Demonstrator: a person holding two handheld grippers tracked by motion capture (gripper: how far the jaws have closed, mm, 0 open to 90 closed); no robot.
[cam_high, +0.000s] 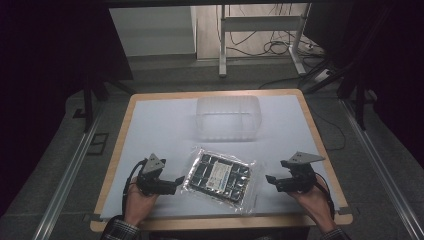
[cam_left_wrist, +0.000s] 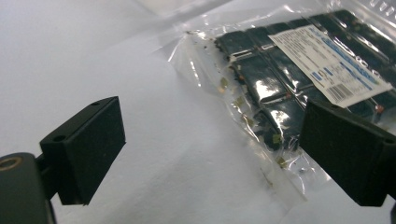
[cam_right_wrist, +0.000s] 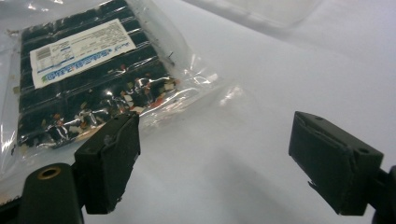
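Note:
A clear plastic bag (cam_high: 220, 178) holding a dark segmented slab with a white label lies flat on the white table sheet, between my two grippers. My left gripper (cam_high: 176, 183) rests just left of the bag, open, its jaws pointing at the bag's edge. In the left gripper view the bag (cam_left_wrist: 299, 79) lies ahead and to the right, with nothing between the jaws of the left gripper (cam_left_wrist: 215, 154). My right gripper (cam_high: 269, 180) sits right of the bag, open and empty. In the right gripper view the bag (cam_right_wrist: 88, 74) lies at upper left of the right gripper (cam_right_wrist: 215, 163).
A clear plastic tub (cam_high: 228, 118) stands upside down on the far middle of the white sheet (cam_high: 160, 125). The wooden table edge (cam_high: 220, 223) runs along the front. A desk frame and cables (cam_high: 270, 45) stand on the floor beyond the table.

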